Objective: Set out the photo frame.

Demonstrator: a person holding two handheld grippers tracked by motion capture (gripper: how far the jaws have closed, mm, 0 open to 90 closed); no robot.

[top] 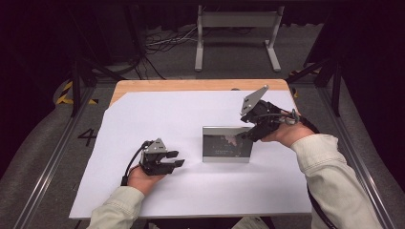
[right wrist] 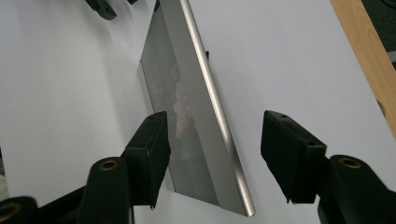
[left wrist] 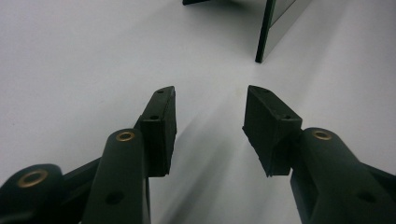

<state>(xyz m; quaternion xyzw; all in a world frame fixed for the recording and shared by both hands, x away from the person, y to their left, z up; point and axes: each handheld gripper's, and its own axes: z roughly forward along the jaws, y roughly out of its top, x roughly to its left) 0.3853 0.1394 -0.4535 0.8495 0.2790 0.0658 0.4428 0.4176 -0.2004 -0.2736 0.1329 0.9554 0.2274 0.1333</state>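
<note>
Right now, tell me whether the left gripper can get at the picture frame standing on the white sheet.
Probably yes. The left gripper rests open on the white sheet and points toward the picture frame, with bare sheet between them. The right gripper hovers open at the frame's far top corner.

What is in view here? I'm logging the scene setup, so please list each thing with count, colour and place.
frame: one, silver rim with dark glossy face, standing upright on the sheet right of centre.
sheet: one, white, covering most of the table.
table: one, light wood, far edge bare beyond the sheet.
stand: one, grey metal, on the floor beyond the table.
cables: several, dark and light, on the floor left of the stand.
left hand-held gripper: one, black, low over the sheet left of the frame, jaws apart with nothing between.
right hand-held gripper: one, black, jaws open astride the frame's top edge, pads clear of it.
sleeves: two, pale, at the near edge.
</note>
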